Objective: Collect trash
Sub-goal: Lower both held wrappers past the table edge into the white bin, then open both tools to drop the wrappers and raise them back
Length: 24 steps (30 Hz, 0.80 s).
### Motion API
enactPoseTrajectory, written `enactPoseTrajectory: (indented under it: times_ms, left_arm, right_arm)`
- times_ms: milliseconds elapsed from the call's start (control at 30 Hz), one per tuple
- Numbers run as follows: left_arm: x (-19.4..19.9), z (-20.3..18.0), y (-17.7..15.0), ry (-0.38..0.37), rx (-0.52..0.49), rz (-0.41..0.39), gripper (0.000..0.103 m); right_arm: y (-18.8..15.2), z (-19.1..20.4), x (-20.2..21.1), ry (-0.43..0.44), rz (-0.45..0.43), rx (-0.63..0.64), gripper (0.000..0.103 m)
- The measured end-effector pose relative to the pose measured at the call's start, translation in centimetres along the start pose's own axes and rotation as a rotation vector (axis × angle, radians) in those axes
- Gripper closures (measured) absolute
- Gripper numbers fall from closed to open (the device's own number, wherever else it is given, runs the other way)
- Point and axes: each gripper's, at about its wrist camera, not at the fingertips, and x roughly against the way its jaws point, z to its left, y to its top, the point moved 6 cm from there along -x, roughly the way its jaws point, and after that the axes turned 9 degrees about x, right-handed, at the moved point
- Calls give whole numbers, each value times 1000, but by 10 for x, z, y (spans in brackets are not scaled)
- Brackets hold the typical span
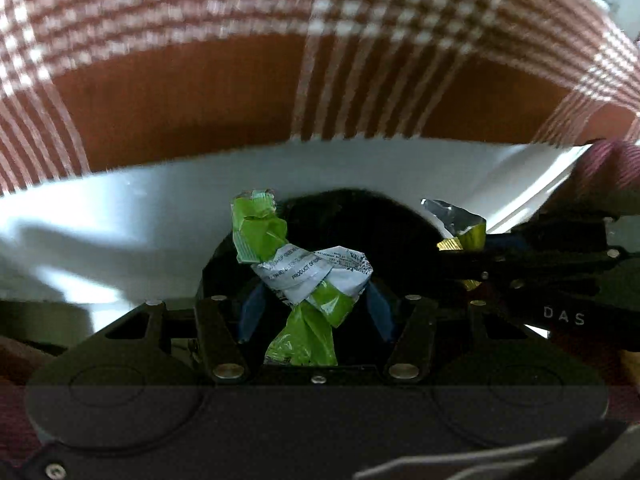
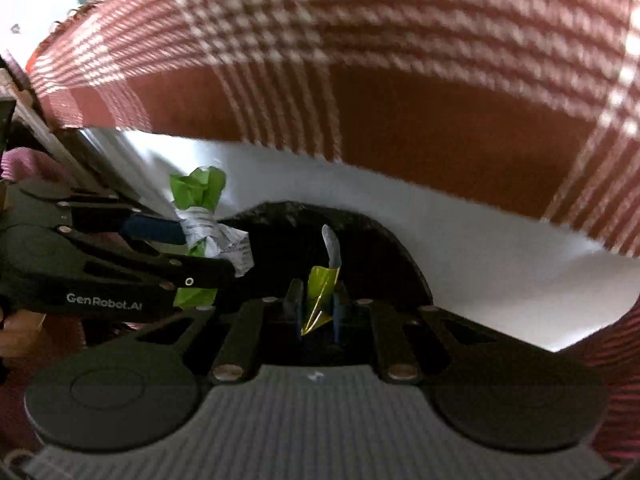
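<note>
A: What is gripped by the left tongs (image 1: 308, 304)?

B: A crumpled green and white wrapper (image 1: 304, 276) is pinched between the blue pads, the tongs closed about halfway around it. Small print is seen on the white band, but little of it can be read. The lower end of the wrapper is hidden behind the black body of the tongs.

A: And the right tongs (image 2: 316, 312)?

B: They are pressed almost together on a thin yellow and silver wrapper (image 2: 324, 280), held upright. Its lower tip is lost between the pads. In the left wrist view only the top of this wrapper (image 1: 460, 228) is shown, and the right tongs are cut off at the frame edge.

A: What is found beyond them?

B: Both wrappers are held over a dark round opening (image 2: 304, 232) set in a white surface (image 2: 480, 248). What the opening belongs to cannot be made out, and its inside is seen only as black. The left tongs (image 2: 208, 252) are seen just beside the right ones, at the opening's left.

A: And farther out?

B: A red and white checked cloth (image 1: 240, 40) is spread behind the white surface, blurred. A pink knitted sleeve (image 1: 608, 164) is glimpsed at the frame edge.
</note>
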Motion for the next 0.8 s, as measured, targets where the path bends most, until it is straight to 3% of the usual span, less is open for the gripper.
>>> enactPoseTrajectory:
  times_ms: [100, 333, 367, 400, 433, 500, 800]
  left_arm:
    - [-9, 2, -2, -10, 25, 26, 50]
    - [-17, -5, 2, 6, 12, 35, 49]
    - [-17, -4, 3, 7, 13, 34, 48]
    - [-16, -4, 4, 6, 15, 33, 43]
    - [-15, -4, 2, 10, 18, 33, 39]
    - [-15, -2, 4, 19, 20, 30, 31]
    - [-1, 10, 13, -8, 52, -6, 16]
  right_arm:
    - [0, -1, -10, 15, 16, -30, 84]
    - [0, -3, -14, 23, 21, -37, 73]
    - [0, -3, -14, 24, 18, -38, 70]
    - [0, -4, -14, 24, 16, -39, 55]
    - [1, -4, -14, 26, 12, -43, 47]
    - [2, -5, -11, 33, 5, -48, 39]
    - [7, -12, -1, 59, -30, -77, 26]
